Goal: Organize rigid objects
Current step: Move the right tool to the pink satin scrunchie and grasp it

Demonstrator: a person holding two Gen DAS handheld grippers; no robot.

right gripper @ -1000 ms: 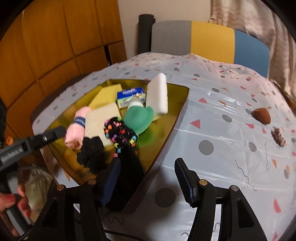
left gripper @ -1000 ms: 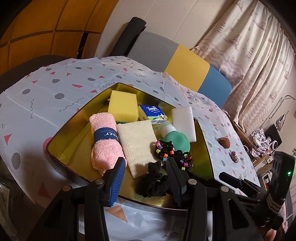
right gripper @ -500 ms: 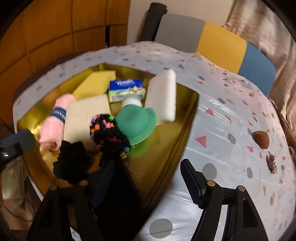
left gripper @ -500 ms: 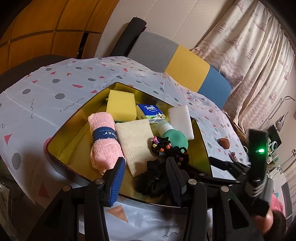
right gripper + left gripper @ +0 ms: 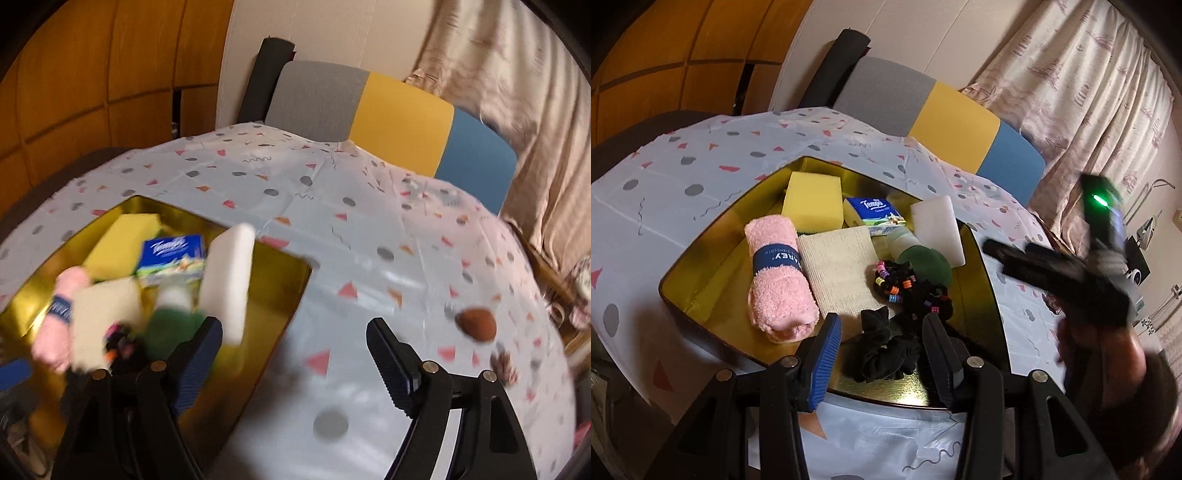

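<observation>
Right tongs (image 5: 293, 349), now clear of the gold tray (image 5: 284, 295), have swung toward the bare worktop (image 5: 369, 229) with jaws just opened wide and nothing between them; the brown lump (image 5: 475, 324) lies beyond the tray's far side, likely the next pick. Left tongs (image 5: 881, 347) hang part-open and empty over the black scrunchie (image 5: 882, 354) at the tray's near edge.
</observation>
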